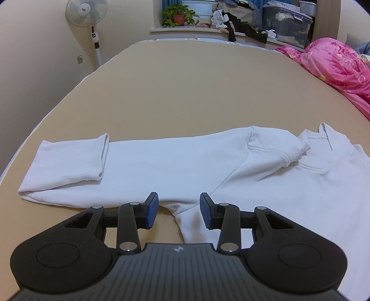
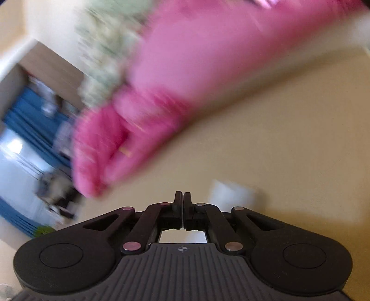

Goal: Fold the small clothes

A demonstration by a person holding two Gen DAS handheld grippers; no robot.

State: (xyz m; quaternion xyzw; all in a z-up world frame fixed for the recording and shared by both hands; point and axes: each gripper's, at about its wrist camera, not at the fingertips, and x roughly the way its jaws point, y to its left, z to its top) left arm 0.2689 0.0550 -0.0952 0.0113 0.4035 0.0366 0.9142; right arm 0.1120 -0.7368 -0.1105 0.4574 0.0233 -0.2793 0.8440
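Note:
A white long-sleeved top (image 1: 266, 176) lies flat on the tan bed (image 1: 185, 97). Its left sleeve (image 1: 129, 171) stretches out to the left, with the cuff end folded back over itself. The other sleeve is folded across the chest near the collar (image 1: 323, 139). My left gripper (image 1: 179, 209) is open, its blue pads just above the armpit edge, holding nothing. In the blurred right wrist view my right gripper (image 2: 183, 203) is shut over the tan bed, and a strip of white cloth (image 2: 182, 236) shows beneath the closed fingers; I cannot tell whether they grip it. Another white patch (image 2: 231, 192) lies beyond.
A pink quilt (image 1: 335, 67) is heaped at the bed's right side, also filling the right wrist view (image 2: 173, 81). A standing fan (image 1: 86, 16) is at the far left. A windowsill holds a potted plant (image 1: 179, 16), clothes and a plastic bin (image 1: 286, 23).

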